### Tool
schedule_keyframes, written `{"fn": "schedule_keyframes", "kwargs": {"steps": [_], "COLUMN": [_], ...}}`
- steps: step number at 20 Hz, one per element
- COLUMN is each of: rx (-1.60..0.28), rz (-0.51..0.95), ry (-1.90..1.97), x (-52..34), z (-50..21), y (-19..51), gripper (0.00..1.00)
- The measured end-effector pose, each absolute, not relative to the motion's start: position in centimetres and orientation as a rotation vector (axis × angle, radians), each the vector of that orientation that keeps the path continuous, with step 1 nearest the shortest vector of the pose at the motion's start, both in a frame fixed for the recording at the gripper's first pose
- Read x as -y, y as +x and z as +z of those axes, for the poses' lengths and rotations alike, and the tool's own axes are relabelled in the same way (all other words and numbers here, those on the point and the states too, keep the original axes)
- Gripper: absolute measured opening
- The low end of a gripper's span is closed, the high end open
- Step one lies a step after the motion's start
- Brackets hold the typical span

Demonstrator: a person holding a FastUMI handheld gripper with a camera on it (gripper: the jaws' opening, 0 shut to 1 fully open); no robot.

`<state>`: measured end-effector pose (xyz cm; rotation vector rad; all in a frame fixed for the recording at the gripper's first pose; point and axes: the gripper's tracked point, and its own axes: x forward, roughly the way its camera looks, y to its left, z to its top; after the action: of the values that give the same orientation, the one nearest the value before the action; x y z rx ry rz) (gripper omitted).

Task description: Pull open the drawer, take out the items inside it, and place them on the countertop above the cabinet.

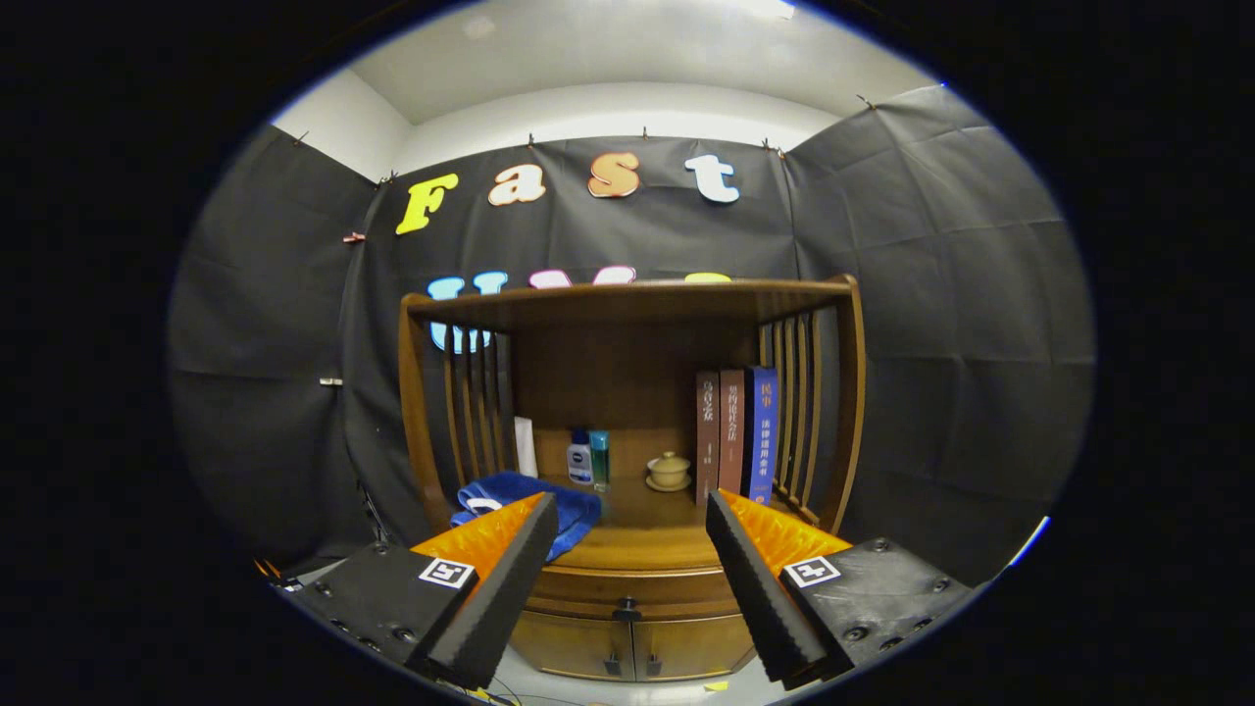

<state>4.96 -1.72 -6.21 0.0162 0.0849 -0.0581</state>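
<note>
The jaws (627, 549) stand wide apart and hold nothing, hanging in the air in front of the cabinet (627, 628). The drawer (627, 588) sits shut just under the desk (637, 534), its small dark knob (627, 610) showing low between the two fingers, a little farther off than their tips.

The step in hand looks like the reach for that knob. To do it well I would drop the jaws a touch, keep the knob centred between them, close on it squarely and then pull straight back toward the near side, level, so the drawer does not bind (a slanted pull could slip off so small a knob).

Counted on the desk: one blue towel (529, 505) at the near left, two small bottles (588, 458) behind it, one lidded cup (669, 471) on a saucer, three books (737, 436) upright at the right. What is inside the drawer I cannot tell.
</note>
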Motion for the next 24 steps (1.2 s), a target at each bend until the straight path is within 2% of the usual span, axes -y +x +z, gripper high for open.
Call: {"fn": "schedule_keyframes", "kwargs": {"steps": [19, 20, 23, 24], "rx": [-0.405, -0.427, -0.491, -0.513], "rz": [-0.069, -0.075, -0.076, -0.077], "ry": [0.055, 0.063, 0.069, 0.067], "x": [1.1, 1.1, 1.3, 1.5], "z": [-29.1, -30.2, -33.6, -34.6], "y": [13.5, 14.0, 15.4, 15.5], "gripper": [0.98, 0.89, 0.87, 0.82]}}
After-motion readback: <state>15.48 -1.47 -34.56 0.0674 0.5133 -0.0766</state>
